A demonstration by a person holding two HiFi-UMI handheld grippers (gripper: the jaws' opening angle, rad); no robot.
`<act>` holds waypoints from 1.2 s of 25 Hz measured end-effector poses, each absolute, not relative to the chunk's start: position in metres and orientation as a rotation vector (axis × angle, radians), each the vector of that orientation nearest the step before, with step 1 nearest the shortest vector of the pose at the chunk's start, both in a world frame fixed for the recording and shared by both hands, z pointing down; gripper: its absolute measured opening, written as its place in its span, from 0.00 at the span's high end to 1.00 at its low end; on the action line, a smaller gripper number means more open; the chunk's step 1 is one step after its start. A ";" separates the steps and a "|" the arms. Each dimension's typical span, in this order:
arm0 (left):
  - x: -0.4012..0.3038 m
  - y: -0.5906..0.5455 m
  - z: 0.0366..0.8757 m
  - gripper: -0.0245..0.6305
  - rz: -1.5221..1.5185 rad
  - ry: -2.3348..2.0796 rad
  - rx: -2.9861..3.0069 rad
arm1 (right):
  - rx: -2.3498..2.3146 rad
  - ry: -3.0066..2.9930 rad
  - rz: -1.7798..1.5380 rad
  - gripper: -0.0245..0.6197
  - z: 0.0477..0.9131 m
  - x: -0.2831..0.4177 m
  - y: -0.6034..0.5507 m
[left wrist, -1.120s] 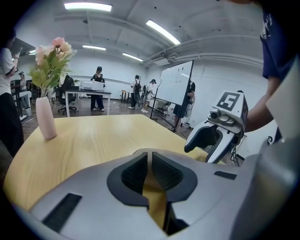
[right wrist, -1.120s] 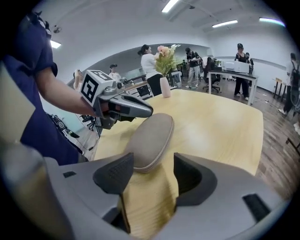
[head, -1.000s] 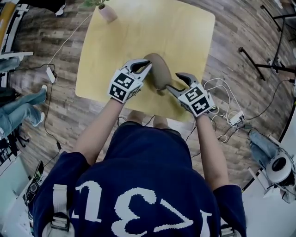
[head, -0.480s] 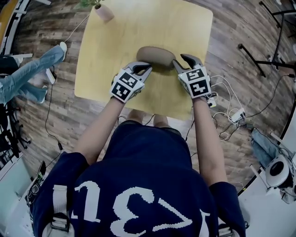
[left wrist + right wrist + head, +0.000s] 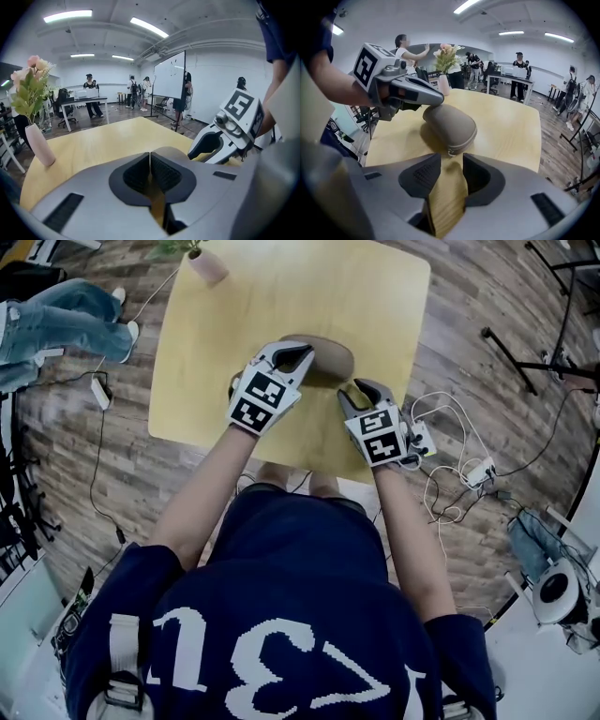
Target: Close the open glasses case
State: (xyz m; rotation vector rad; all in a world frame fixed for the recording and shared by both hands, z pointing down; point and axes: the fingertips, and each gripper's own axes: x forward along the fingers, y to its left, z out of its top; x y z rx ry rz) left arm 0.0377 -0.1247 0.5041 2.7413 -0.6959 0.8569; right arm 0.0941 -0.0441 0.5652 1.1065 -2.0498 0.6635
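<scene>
- Desk [image 5: 375, 296]: pale wood top with rounded corners, carrying every item listed.
- Left hand-held gripper [image 5: 298, 356]: jaws shut pad to pad, nothing between them. Tips over the left end of the glasses case [image 5: 330, 360]; contact not determinable.
- Right hand-held gripper [image 5: 361, 388]: jaws apart, just been opening a little, only bare desk between the pads. Tips just short of the case's zip pull, apart from it.
- Glasses case: brown, oval, lying flat near the middle of the desk between the two grippers, lid down on its base.
- Vase [image 5: 208, 263]: pink, upright, holding flowers, at the far left corner, well apart from the case.
</scene>
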 end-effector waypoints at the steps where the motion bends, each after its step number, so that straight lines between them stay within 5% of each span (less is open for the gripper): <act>1: 0.038 -0.128 0.507 0.93 0.868 -0.698 2.736 | 1.114 -2.041 0.673 0.71 0.568 0.091 -0.045; 12: 0.040 -0.134 0.510 0.94 0.785 -0.689 2.658 | 1.301 -2.030 1.012 0.91 0.576 0.096 -0.056; 30: 0.072 -0.112 0.500 0.94 0.791 -0.566 2.740 | 1.174 -2.117 0.815 0.92 0.564 0.100 -0.042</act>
